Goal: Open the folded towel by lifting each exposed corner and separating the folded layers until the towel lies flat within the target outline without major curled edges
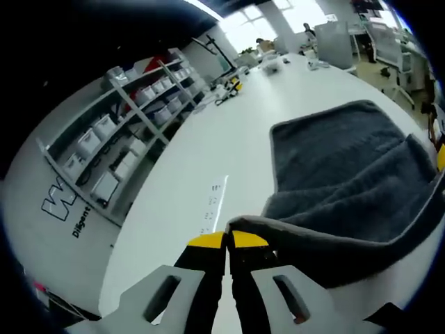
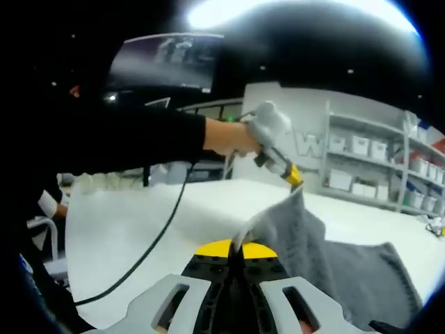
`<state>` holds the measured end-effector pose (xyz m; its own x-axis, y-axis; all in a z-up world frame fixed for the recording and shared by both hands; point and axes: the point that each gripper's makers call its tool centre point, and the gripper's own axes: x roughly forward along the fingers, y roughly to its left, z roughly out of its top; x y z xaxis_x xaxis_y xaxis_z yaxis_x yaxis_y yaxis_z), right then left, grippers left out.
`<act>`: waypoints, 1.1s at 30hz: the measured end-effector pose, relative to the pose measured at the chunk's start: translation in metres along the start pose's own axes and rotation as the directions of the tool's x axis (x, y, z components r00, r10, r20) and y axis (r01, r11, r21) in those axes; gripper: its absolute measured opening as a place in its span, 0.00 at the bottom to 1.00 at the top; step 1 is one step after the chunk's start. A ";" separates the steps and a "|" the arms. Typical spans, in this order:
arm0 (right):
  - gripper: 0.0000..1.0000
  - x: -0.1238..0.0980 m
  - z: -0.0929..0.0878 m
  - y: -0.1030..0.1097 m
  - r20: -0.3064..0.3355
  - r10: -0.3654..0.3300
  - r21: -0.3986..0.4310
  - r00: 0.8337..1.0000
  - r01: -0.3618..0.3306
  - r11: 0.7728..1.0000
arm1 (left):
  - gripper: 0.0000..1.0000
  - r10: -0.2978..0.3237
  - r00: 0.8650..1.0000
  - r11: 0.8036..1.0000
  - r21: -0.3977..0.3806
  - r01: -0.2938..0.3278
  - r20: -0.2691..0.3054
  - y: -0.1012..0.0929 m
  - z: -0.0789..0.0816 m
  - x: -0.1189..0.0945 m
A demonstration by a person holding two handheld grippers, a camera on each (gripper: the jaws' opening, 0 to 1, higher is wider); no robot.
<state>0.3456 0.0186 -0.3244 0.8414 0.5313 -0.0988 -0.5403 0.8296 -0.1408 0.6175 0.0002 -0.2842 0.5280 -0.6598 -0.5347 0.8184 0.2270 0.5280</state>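
The left gripper (image 1: 227,240) has its yellow-tipped jaws pressed together on an edge of the grey towel (image 1: 351,177), pinching the hem just at the tips, at about 6 o'clock in the left gripper view. From there the towel runs away toward 2 o'clock, its near part lifted and draped in a fold, its far part lying on the white table (image 1: 229,139). Small printed markings (image 1: 213,207) sit on the table at 11 o'clock from the jaw tips. Shelves with white bins (image 1: 132,132) stand along the wall at 10 o'clock.

The right gripper (image 2: 233,249) is likewise clamped on a towel corner, the cloth rising from between its closed yellow tips. In the right gripper view the towel (image 2: 327,257) is pulled up into a peak at 1 o'clock, where the left gripper (image 2: 295,177) grips it, held by a hand (image 2: 229,138) in a dark sleeve. A black cable (image 2: 149,247) hangs down toward 8 o'clock across the table (image 2: 118,229).
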 end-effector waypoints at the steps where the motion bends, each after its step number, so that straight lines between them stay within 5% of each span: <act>1: 0.00 0.000 0.001 0.002 0.001 0.002 -0.003 1.000 -0.002 1.000 | 0.01 0.005 1.000 1.000 -0.005 -0.005 -0.001 0.001 -0.002 -0.003; 20: 0.00 0.019 0.009 0.037 -0.008 0.080 -0.057 0.997 -0.080 0.995 | 0.01 0.022 0.998 1.000 -0.016 -0.023 -0.061 0.005 -0.054 -0.037; 33: 0.00 0.026 0.012 0.058 -0.014 0.130 -0.093 0.991 -0.130 0.987 | 0.01 0.036 0.994 0.999 0.028 -0.033 -0.105 0.006 -0.066 -0.057</act>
<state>0.3367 0.0828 -0.3231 0.7641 0.6318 -0.1303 -0.6437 0.7336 -0.2177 0.6079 0.0863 -0.2940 0.5781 -0.5721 -0.5819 0.7936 0.2283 0.5640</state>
